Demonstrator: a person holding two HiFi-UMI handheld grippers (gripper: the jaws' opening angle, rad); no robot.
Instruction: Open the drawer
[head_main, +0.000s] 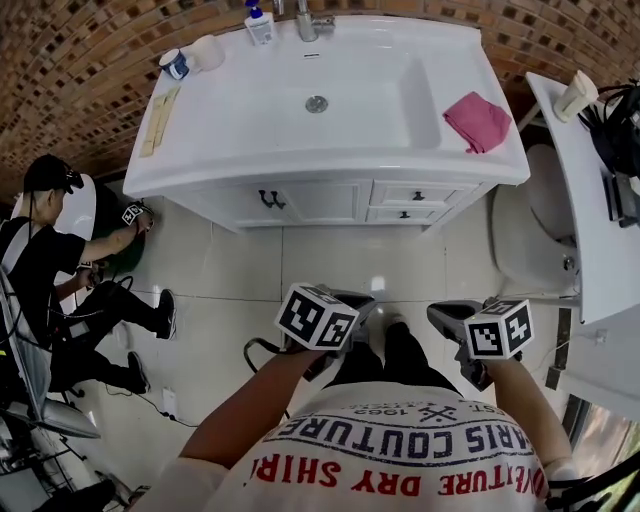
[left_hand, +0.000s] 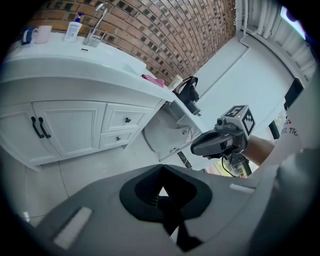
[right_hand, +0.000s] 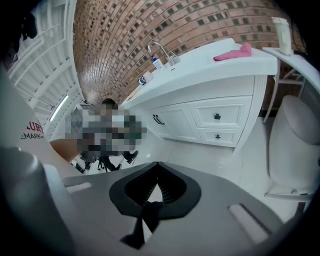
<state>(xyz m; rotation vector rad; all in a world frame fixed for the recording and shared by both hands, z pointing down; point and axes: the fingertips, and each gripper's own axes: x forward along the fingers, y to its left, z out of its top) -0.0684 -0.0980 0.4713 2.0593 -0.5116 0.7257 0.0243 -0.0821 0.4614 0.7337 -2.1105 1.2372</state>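
A white sink cabinet (head_main: 300, 200) stands ahead on the tiled floor. Its two small drawers are stacked at the right, the upper drawer (head_main: 418, 194) (left_hand: 127, 120) (right_hand: 217, 116) over the lower drawer (head_main: 405, 214) (left_hand: 118, 138) (right_hand: 218, 136). Both are closed and each has a dark knob. My left gripper (head_main: 368, 302) (left_hand: 161, 167) and right gripper (head_main: 437, 313) (right_hand: 156, 164) hang low in front of me, well short of the cabinet. Each has its jaws together with nothing between them. The right gripper (left_hand: 215, 142) also shows in the left gripper view.
Double doors with dark handles (head_main: 272, 199) are left of the drawers. A pink cloth (head_main: 477, 120) lies on the counter, with a faucet (head_main: 306, 22), a soap bottle (head_main: 259, 24) and a cup (head_main: 175, 64). A toilet (head_main: 530, 235) stands at the right. A person (head_main: 70, 290) sits on the floor at the left.
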